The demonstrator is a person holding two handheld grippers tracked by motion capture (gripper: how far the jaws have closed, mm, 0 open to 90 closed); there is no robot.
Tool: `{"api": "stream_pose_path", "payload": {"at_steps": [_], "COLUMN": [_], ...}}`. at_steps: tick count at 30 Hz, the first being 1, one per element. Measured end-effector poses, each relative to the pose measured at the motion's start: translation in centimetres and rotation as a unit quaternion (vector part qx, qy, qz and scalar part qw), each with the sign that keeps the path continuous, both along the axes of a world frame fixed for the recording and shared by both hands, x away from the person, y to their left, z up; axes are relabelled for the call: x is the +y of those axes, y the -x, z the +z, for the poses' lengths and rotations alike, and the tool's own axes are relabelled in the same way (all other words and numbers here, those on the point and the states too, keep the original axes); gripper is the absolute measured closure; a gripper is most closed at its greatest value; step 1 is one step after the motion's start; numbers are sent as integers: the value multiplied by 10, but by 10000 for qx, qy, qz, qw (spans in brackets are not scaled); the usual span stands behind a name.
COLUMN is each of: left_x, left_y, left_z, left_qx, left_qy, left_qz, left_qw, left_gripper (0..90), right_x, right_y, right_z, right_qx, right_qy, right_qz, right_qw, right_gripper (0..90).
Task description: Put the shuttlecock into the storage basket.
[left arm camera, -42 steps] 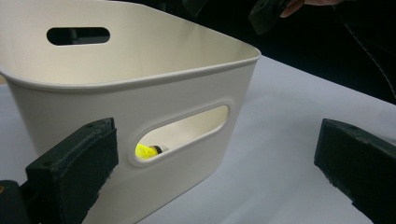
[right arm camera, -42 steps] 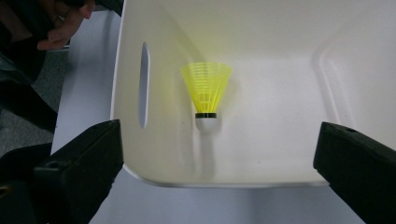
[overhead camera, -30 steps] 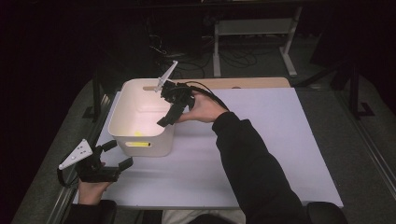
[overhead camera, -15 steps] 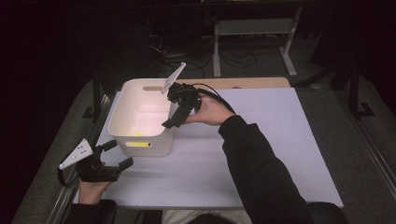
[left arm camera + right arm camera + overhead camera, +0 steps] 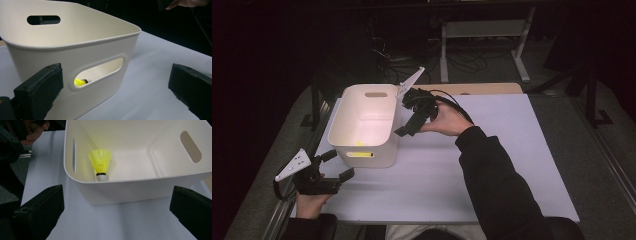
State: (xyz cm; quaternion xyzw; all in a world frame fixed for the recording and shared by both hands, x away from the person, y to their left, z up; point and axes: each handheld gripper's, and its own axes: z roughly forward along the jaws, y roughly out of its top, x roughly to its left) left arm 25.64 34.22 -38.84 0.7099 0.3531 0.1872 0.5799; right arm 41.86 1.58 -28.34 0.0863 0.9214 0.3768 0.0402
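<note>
Near left, the left tongs [image 5: 334, 165] rest wide apart on the matte white counter [image 5: 512, 165], empty. Just beyond stands a smooth cream plastic bin [image 5: 362, 125] with rounded corners and oval handle slots. A yellow mesh-skirted shuttlecock [image 5: 100, 163] lies inside. The right tongs [image 5: 409, 122] hover apart beside its right rim.

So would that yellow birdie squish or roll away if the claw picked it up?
The birdie probably weighs almost nothing. Its thin, net-like yellow skirt would likely bend if squeezed. With one rounded white end, it would likely roll in a curve, and the tub walls would stop it.
</note>
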Motion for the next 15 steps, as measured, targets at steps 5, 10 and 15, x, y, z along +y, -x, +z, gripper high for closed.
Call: {"api": "stream_pose_path", "payload": {"at_steps": [5, 10, 15], "left_x": [0, 0, 0], "left_y": [0, 0, 0], "left_z": [0, 0, 0], "left_qx": [8, 10, 11], "left_qy": [-2, -2, -9], "left_qz": [4, 6, 5], "left_qw": [10000, 10000, 10000], "left_gripper": [0, 0, 0], "right_x": [-8, -15, -23], "right_y": [1, 0, 0], "right_z": [-1, -3, -5], "right_qx": [-10, -4, 32], "right_qy": [-29, -46, -108], "right_qz": [-72, -153, -232], "right_qw": [10000, 9999, 9997], "right_gripper": [0, 0, 0]}}
